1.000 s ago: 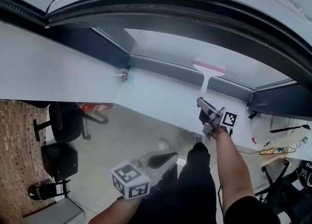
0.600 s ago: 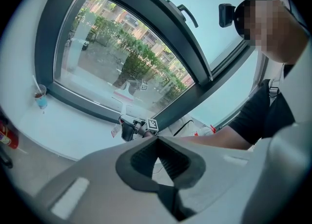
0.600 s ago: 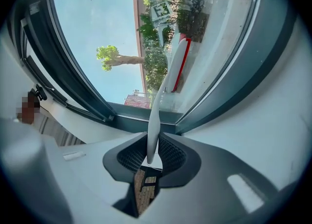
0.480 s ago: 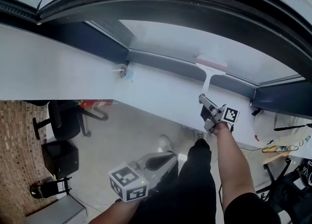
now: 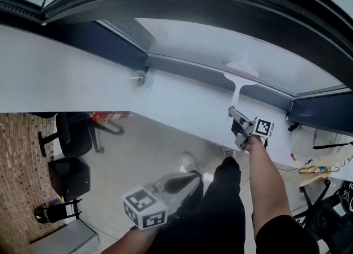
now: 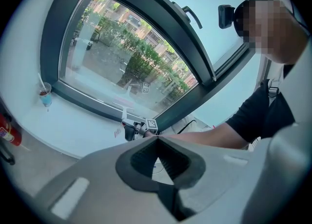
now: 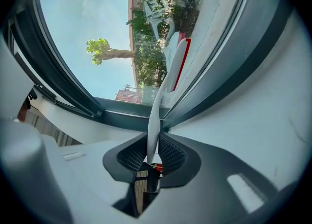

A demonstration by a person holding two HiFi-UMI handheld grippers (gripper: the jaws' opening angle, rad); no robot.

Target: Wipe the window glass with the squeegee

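Now squeegee (image 5: 237, 83) lower on glass (image 5: 220, 43), right gripper (image 5: 232, 111) clamping handle.

This is looking like an office: a black swivel chair (image 5: 70, 137) is standing far left on the pale floor (image 5: 146, 156), under a wide dark-framed window (image 6: 122, 52) facing trees (image 6: 141, 62).

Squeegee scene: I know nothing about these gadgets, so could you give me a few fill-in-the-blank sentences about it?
1. The right gripper is shut on the squeegee by its ____.
2. The strip along the squeegee's head is coloured ____.
3. The left gripper, held low, has its jaws ____ with nothing between them.
4. The cup with a straw stands on the white ____ under the window.
Missing words: handle; red; shut; sill.
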